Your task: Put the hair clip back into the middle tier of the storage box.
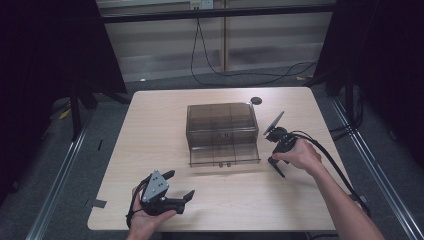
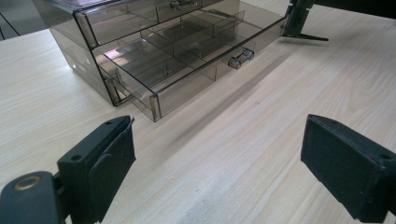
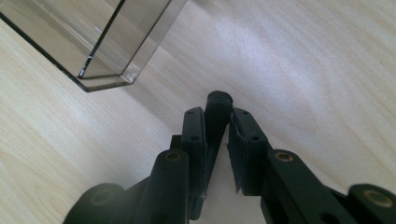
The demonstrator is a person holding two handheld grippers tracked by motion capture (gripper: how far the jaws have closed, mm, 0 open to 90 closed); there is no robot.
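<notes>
Smoky plastic drawer box (image 1: 223, 131) sits between left tongs (image 1: 181, 186) and right tongs (image 1: 276, 167).

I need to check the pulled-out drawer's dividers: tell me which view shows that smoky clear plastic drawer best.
The left gripper view: the smoky clear plastic drawer lies open, compartments and knobs plain. The high view shows it small, from above. The right gripper view catches one corner.
</notes>
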